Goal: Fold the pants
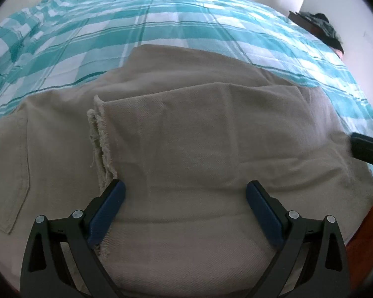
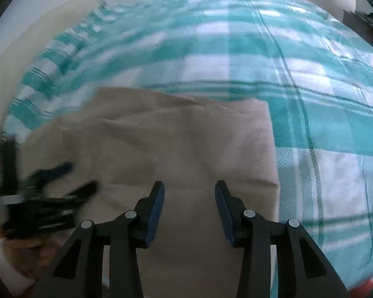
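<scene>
Beige pants [image 1: 186,134] lie folded on a bed covered by a teal-and-white plaid bedspread [image 1: 161,24]. Left wrist view, from left to right: a back pocket [image 1: 12,173] lies flat well to the left of the left gripper [image 1: 185,191]; a frayed leg hem [image 1: 99,139] runs toward the gripper's left finger [image 1: 107,213], the fringe touching its blue pad. The left gripper stands wide apart above the upper folded layer of the pants and holds nothing. To its right, at the frame edge, the dark tip of the right gripper [image 1: 368,149] shows over the right margin of the pants. Beyond it, far right, dark clothing [image 1: 328,29] rests on a piece of dark furniture beside the bed.

Right wrist view, from left to right: the left gripper [image 2: 62,181] appears motion-blurred to the left, over the pants [image 2: 174,136]. The right gripper [image 2: 189,188] is apart, its blue pads clear of the fabric beneath, with nothing between them. The right edge of the folded pants lies just right of this gripper; past it the plaid bedspread [image 2: 323,99] is exposed.
</scene>
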The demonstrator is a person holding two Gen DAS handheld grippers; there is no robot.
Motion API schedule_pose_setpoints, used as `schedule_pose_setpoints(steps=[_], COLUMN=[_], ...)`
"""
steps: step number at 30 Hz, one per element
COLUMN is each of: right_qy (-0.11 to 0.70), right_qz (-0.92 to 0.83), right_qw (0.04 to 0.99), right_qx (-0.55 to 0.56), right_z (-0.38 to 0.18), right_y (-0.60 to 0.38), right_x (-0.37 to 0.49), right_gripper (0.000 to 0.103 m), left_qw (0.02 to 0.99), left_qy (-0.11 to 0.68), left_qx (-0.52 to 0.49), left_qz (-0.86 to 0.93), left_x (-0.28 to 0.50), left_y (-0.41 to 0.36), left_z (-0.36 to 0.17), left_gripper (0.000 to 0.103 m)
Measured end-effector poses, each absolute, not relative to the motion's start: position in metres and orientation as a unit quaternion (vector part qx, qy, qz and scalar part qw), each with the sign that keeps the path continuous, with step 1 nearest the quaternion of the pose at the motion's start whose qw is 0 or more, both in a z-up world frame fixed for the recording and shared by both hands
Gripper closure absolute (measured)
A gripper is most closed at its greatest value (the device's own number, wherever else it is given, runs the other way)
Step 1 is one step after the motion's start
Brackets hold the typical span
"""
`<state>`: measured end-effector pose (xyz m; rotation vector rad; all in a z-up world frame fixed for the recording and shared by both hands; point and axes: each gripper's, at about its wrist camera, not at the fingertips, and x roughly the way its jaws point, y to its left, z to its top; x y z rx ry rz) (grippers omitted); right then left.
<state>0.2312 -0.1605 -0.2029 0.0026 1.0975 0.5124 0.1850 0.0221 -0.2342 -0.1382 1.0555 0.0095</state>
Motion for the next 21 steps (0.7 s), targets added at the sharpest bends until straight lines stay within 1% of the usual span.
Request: schedule_pose_setpoints(steps=[2,4,7,8,12,18,21], right_qy=[0.491,0.474,0.513,0.494,0.488,0.477,0.477], right_qz=[0.251,0.247,0.234,0.237,0.236,0.240,0.240], right_qw=[0.834,0.844,0.826,0.836,0.840,0.845,0.846], right_qx=[-0.008,-0.033,-0.019,0.008,-0.013,-0.011,-0.007], right_z=[-0.189,-0.187,-0.224,-0.228,-0.226,-0.225,-0.226], right_y=[-0.162,-0.162,-0.175,-0.183,-0.178,-0.182,-0.183], right_x=[0.214,0.195,0.187,0.182,0.180,0.177,0.177], right_gripper=[0.059,0.051,0.051,0.051,0.051,0.051,0.050], left_qw=[0.863,0.863,0.863,0.862,0.857,0.849,0.849], left_qy=[0.501,0.500,0.502,0.503,0.512,0.523,0.523], left_qx=[-0.066,-0.066,-0.056,-0.059,-0.057,-0.077,-0.074], left_qz=[0.007,0.008,0.007,0.007,0.005,0.007,-0.001], left_x=[0.185,0.185,0.184,0.184,0.183,0.165,0.161], left_y=[0.021,0.021,0.019,0.020,0.020,0.025,0.027], left_z=[-0.235,-0.235,-0.235,-0.234,-0.232,-0.218,-0.221], left_gripper=[0.004,0.004,0.004,0.004,0.004,0.004,0.004])
